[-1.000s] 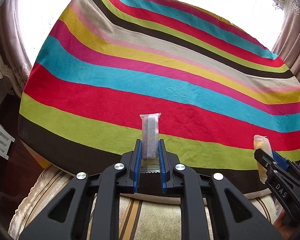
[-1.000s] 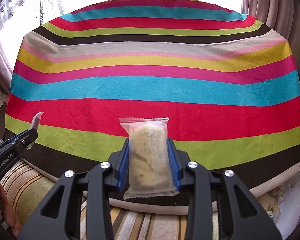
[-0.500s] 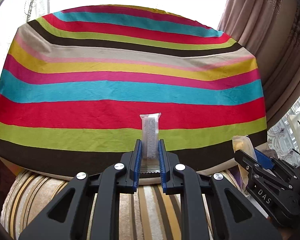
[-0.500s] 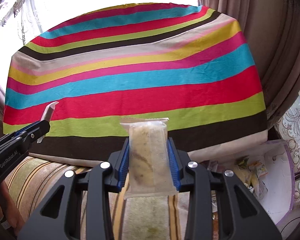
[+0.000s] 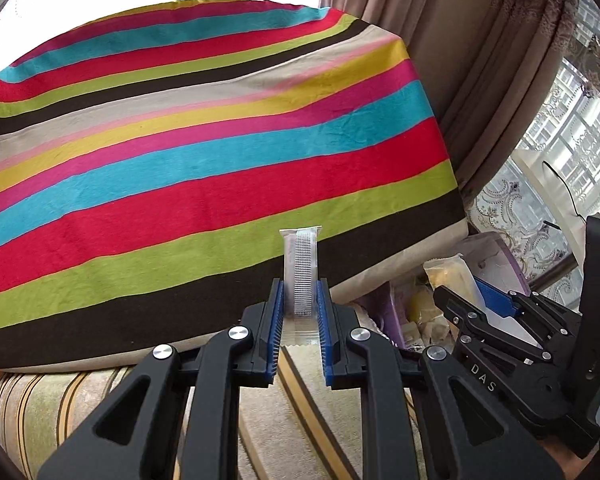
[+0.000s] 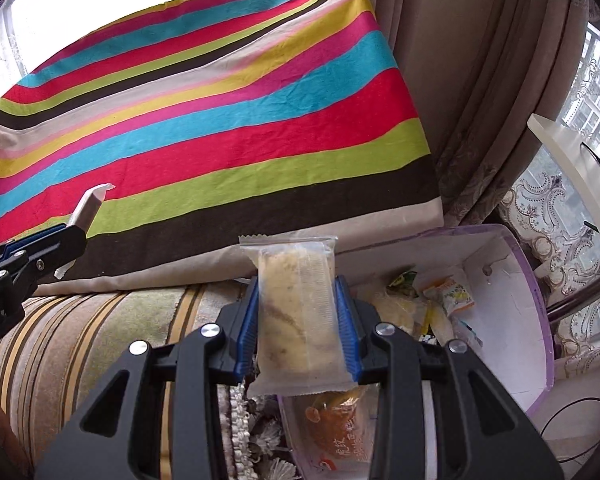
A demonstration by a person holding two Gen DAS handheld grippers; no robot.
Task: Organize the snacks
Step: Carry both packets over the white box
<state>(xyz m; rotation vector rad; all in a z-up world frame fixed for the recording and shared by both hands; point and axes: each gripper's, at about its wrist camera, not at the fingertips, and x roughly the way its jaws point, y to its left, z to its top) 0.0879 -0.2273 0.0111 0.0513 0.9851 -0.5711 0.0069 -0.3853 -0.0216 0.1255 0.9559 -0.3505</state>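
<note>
My left gripper (image 5: 299, 300) is shut on a narrow clear snack packet (image 5: 300, 268) that stands edge-on between the blue pads. My right gripper (image 6: 296, 312) is shut on a clear-wrapped cake bar (image 6: 294, 312). It hangs above a white box with a purple rim (image 6: 536, 280) that holds several snack packets (image 6: 448, 292). In the left wrist view the right gripper (image 5: 460, 296) with its cake bar (image 5: 448, 276) sits at the right, over the box (image 5: 496, 244). In the right wrist view the left gripper (image 6: 72, 232) and its packet (image 6: 90, 204) show at the left.
A striped cloth (image 5: 204, 152) covers the table to the left. A striped sofa cushion (image 6: 100, 320) lies below its edge. Brown curtains (image 6: 460, 80) and a window with lace (image 6: 556, 216) stand to the right. A white shelf (image 6: 580, 168) is beyond the box.
Both grippers have swung to the right, away from the table centre, each still holding its snack. The snack box has come fully into view under the right gripper.
</note>
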